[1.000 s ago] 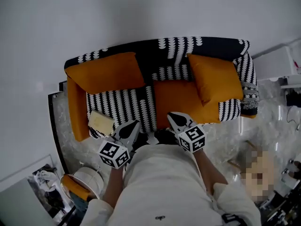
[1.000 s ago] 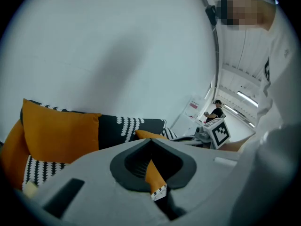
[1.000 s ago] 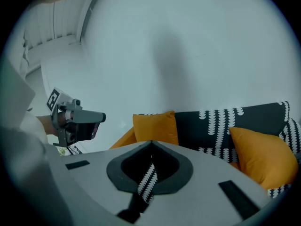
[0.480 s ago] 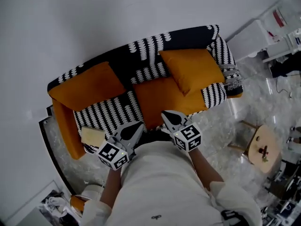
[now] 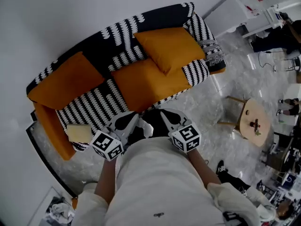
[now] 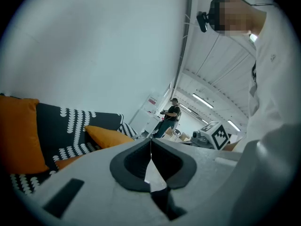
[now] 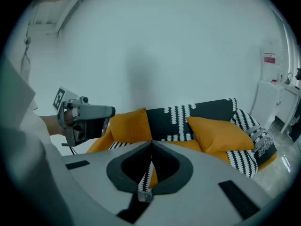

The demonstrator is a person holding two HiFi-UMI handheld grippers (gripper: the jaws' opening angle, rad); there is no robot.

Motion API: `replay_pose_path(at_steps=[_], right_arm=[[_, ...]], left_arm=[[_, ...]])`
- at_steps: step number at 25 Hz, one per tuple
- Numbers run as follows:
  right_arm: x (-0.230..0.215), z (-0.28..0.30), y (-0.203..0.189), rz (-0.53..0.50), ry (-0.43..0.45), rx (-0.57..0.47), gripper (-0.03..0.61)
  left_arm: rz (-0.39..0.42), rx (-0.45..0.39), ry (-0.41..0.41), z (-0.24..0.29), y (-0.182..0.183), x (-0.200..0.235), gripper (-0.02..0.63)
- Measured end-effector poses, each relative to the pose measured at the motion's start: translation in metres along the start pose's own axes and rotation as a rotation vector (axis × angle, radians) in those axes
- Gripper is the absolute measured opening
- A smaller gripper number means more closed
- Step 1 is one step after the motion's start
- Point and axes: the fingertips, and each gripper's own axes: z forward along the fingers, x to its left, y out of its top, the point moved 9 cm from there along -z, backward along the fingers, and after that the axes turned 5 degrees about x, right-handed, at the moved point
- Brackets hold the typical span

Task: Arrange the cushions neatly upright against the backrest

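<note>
My left gripper [image 5: 128, 121] and right gripper [image 5: 169, 117] sit bottom centre, fingers together on both, nothing held. Left orange cushion [image 5: 65, 81] upper left, right orange cushion [image 5: 167, 46] upper right, both leaning on the sofa [image 5: 117, 34] backrest.

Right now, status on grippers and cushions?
Left gripper, right gripper shut, empty, off the sofa. Left cushion upright at backrest; right cushion slanted. Pale pad at sofa's left end.
</note>
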Motion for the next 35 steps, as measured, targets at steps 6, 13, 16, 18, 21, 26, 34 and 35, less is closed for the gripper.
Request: replay_pose_path(at_steps=[6,13,16,18,21,26,34,35], right_arm=[[-0.046,-0.005,0.004,0.027,0.018,-0.044,0.008],[-0.159,-0.019,0.019,0.008,0.101,-0.064,0.009],[-0.221,-0.034,0.028,-0.005,0.152,-0.061,0.009],[-0.264,-0.045,0.032,-0.002,0.157,-0.055,0.009],[-0.305,-0.064,0.027,0.049,0.189,-0.039,0.008],[-0.338,-0.054,0.012,0.115,0.256,0.029,0.009],[-0.345,-0.029,0.01,0.183,0.249,0.074,0.009],[-0.347,-0.031,0.01,0.186,0.241,0.081,0.009]], left_arm=[[0.012,0.039,0.045,0.036,0.008,-0.005,0.014],[-0.061,0.042,0.149,0.144,0.026,-0.016,0.014],[-0.083,0.05,0.23,0.204,0.031,-0.026,0.014],[-0.124,0.051,0.262,0.243,0.033,-0.029,0.014],[-0.211,0.044,0.3,0.282,0.034,-0.04,0.014],[-0.268,0.069,0.357,0.325,0.044,-0.053,0.014],[-0.33,0.143,0.36,0.345,0.035,0.003,0.015],[-0.335,0.146,0.37,0.346,0.036,0.016,0.015]])
